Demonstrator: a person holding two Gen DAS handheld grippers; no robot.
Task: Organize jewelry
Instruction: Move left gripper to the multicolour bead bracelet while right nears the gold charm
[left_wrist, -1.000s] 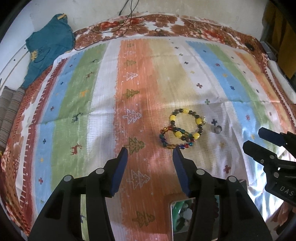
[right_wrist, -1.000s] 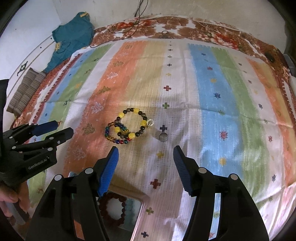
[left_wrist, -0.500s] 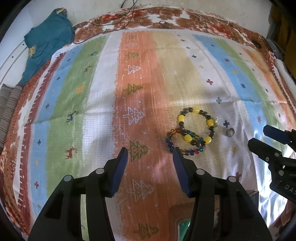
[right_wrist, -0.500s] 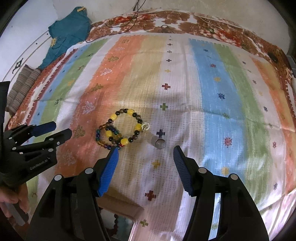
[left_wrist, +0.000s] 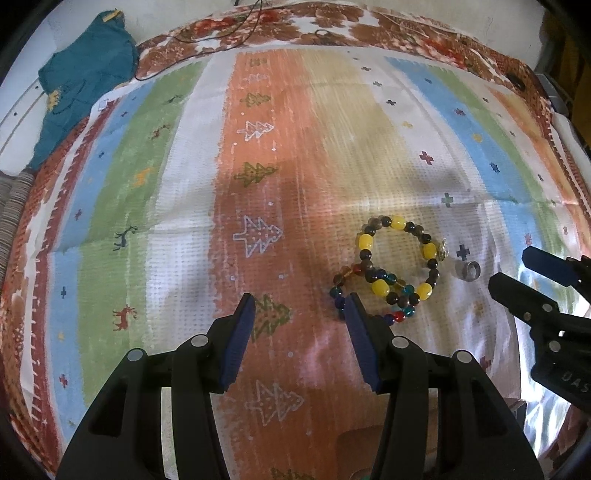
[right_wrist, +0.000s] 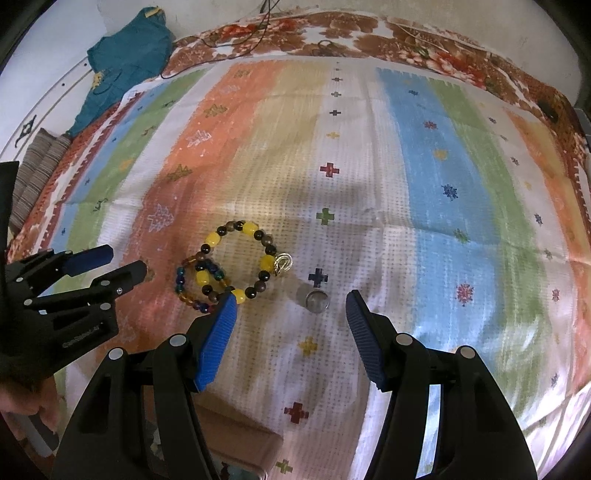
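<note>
right gripper (right_wrist: 288, 321) fingers parted, empty | left gripper (left_wrist: 301, 317) likewise | ring (right_wrist: 317, 301) on bedspread (right_wrist: 443, 206) ahead of right fingers: small, hard, likely slippery, pinch across band | beaded bracelets (right_wrist: 229, 267) overlapping just left: light, limp, take by strand

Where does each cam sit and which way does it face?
Left wrist: on the left gripper, angled down at the striped bedspread; its open blue-padded jaws show, with the right gripper at the right edge.
Right wrist: on the right gripper, same tilt; left gripper and a hand at left.
Shared: yellow-and-dark beaded bracelet, small silver ring, teal garment.
</note>
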